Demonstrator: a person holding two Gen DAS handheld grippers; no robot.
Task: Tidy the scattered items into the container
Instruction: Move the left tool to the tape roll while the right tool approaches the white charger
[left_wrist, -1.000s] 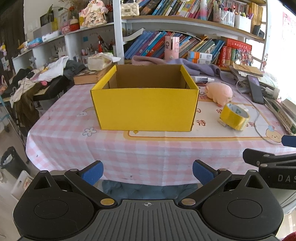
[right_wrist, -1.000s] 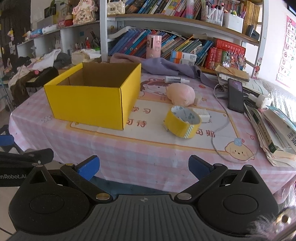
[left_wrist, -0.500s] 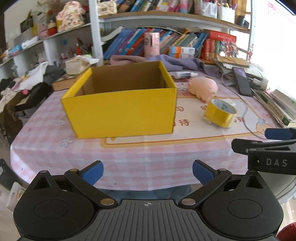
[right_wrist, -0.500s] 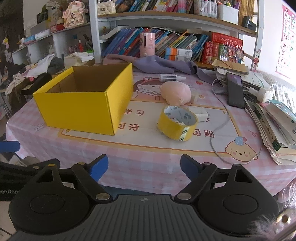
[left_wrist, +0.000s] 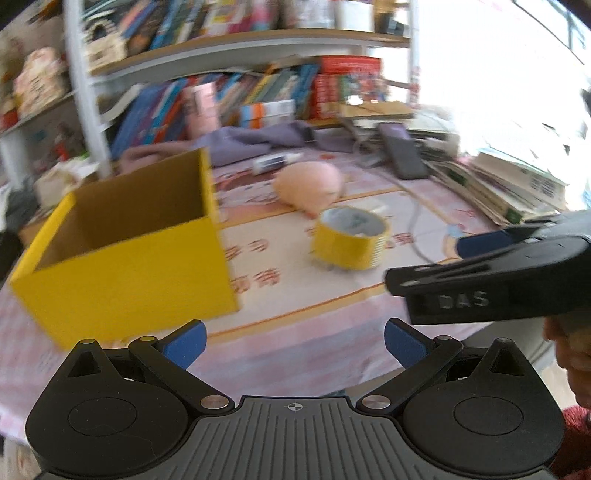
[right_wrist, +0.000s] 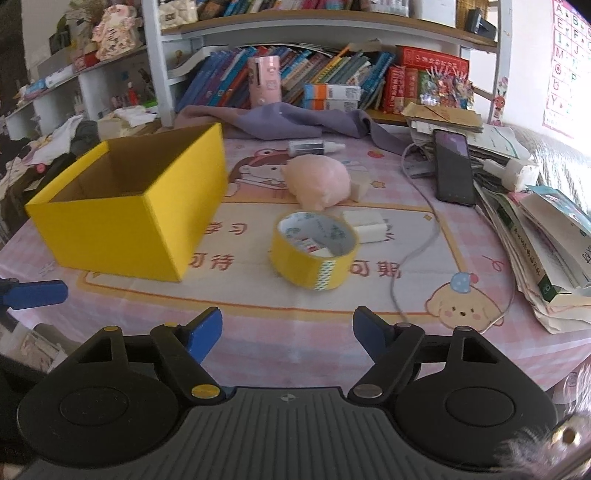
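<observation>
An open yellow cardboard box (right_wrist: 129, 221) (left_wrist: 122, 258) stands on the left of the table with nothing visible inside. Right of it lies a yellow tape roll (right_wrist: 314, 251) (left_wrist: 349, 240), and behind that a pink plush toy (right_wrist: 319, 181) (left_wrist: 308, 182). A white charger (right_wrist: 364, 225) and a glue tube (right_wrist: 314, 147) lie nearby. My right gripper (right_wrist: 288, 332) hangs at the table's front edge, short of the tape; its jaws are closing with nothing between them. My left gripper (left_wrist: 295, 341) stands open and empty in front of the box's right corner.
A pink checked cloth covers the table (right_wrist: 424, 343). A phone (right_wrist: 452, 170), a white cable (right_wrist: 413, 258) and piled books and papers (right_wrist: 535, 236) fill the right side. A purple cloth (right_wrist: 295, 122) and bookshelves stand behind. A person's chin shows at the left view's right edge.
Both grippers moved forward toward the table, so the tape looks nearer. The right gripper's jaws narrowed. The left view rolled and swung right, shifting the box to its left side.
</observation>
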